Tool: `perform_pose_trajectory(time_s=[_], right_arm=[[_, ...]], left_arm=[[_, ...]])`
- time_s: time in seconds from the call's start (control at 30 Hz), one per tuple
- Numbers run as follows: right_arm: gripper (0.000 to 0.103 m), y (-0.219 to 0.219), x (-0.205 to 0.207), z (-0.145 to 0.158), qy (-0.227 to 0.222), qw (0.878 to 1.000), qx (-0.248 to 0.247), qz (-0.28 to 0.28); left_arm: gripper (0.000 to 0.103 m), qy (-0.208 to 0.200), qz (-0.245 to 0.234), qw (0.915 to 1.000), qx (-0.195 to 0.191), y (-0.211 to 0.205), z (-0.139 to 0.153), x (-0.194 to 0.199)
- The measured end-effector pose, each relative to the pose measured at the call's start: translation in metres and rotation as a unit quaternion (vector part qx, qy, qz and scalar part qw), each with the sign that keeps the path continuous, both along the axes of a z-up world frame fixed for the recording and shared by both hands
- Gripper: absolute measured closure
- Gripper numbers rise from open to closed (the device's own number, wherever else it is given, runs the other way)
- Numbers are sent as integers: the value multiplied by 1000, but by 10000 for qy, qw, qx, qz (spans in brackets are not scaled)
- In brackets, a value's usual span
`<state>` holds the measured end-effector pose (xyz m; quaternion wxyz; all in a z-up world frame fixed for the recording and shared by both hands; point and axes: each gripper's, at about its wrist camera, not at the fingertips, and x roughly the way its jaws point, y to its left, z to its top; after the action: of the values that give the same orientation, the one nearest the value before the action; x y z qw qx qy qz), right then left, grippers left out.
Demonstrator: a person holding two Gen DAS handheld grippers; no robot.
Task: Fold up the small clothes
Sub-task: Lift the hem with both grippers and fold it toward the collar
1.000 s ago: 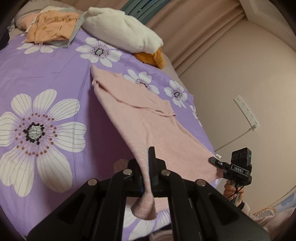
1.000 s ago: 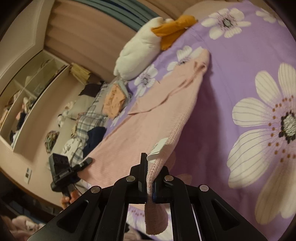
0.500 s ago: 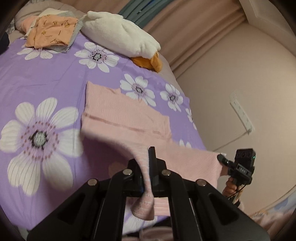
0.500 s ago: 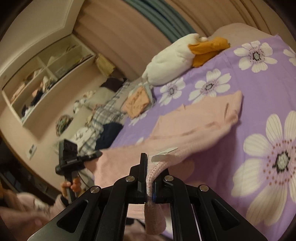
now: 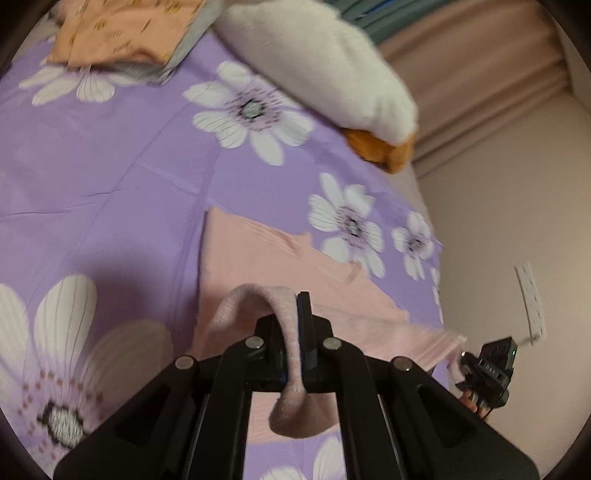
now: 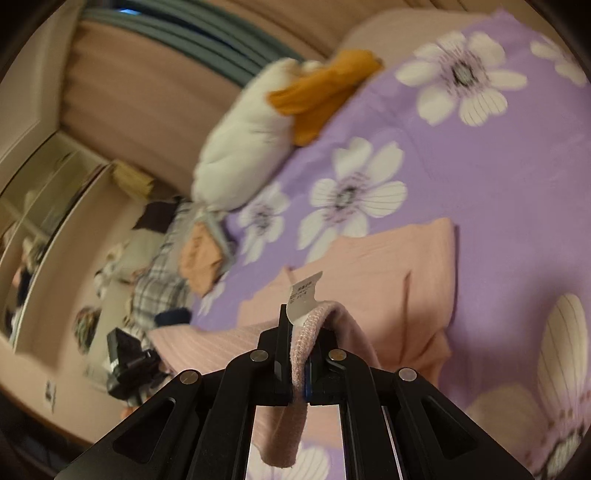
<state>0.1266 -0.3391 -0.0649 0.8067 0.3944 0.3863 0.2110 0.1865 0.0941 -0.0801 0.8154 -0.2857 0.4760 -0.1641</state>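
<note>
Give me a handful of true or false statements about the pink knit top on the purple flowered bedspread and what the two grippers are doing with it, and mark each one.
1. The left gripper is shut on an edge of the pink knit top. True.
2. The right gripper is open and holds nothing. False: it is shut on the top's edge, beside a white care label.
3. The far part of the top lies on the purple flowered bedspread. True.
4. The white plush pillow lies on top of the pink top. False: it sits apart, near the head of the bed.
5. A folded orange printed garment lies on the bed beyond the top. True.
</note>
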Motion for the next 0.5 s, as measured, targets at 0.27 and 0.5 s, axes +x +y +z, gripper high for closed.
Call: perform_pose_trajectory(time_s=[0.27, 0.5], right_arm=[[97, -4, 54, -56, 1065, 9942, 82, -154], [91, -22, 77, -89, 2109, 9686, 1231, -464]], left_arm=[[100, 1105, 247, 9934, -174, 4, -60, 52], [38, 1986, 870, 9614, -1695, 20, -86, 86]])
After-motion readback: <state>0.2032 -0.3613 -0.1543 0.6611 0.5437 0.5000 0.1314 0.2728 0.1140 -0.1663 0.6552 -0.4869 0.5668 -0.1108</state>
